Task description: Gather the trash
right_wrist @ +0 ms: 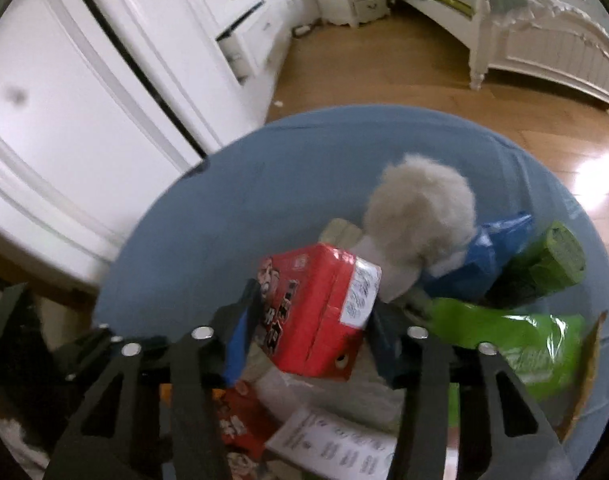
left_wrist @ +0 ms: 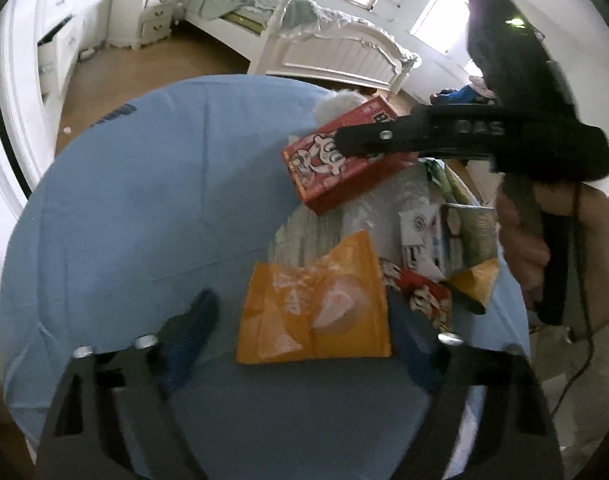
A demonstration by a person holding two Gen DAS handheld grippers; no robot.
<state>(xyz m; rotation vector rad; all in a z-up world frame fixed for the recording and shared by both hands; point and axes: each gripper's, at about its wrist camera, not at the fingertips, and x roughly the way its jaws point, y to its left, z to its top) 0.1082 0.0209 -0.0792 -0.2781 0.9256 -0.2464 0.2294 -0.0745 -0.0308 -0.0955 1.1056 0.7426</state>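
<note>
A round desk point(left_wrist: 144, 200) under a light blue cloth is carrying a heap of trash, all crowded toward its right edge as the left wrist view is showing it; the left half of the cloth is lying bare. Behind the desk a white bed point(left_wrist: 336, 52), a white nightstand point(left_wrist: 144, 16) and white cabinets point(right_wrist: 104, 80) are standing on a wooden floor point(right_wrist: 384, 68).

In the right wrist view a grey fluffy ball point(right_wrist: 420, 208) is sitting just behind the red box point(right_wrist: 316, 312), with a blue packet point(right_wrist: 488, 256) and a dark green roll point(right_wrist: 544, 264) beside it and a bright green wrapper point(right_wrist: 516, 336) crowding the right finger of the right tool point(right_wrist: 308, 340). A printed sheet point(right_wrist: 336, 444) and a second red wrapper point(right_wrist: 240, 420) are lying underneath.

The right tool is clenching on the red box: its jaws are standing against the box's two sides, and the box is tilting between them near the far right edge of the desk. Blur is making the exact pad contact hard to read.

The left tool point(left_wrist: 300, 328) is standing released, jaws wide, with an orange packet point(left_wrist: 316, 308) lying flat between its fingers near the desk's near edge, apparently untouched. A photo-printed carton point(left_wrist: 460, 236) is lying to the right of it.

A person's hand point(left_wrist: 520, 248) is only partly showing behind the right tool's handle.
</note>
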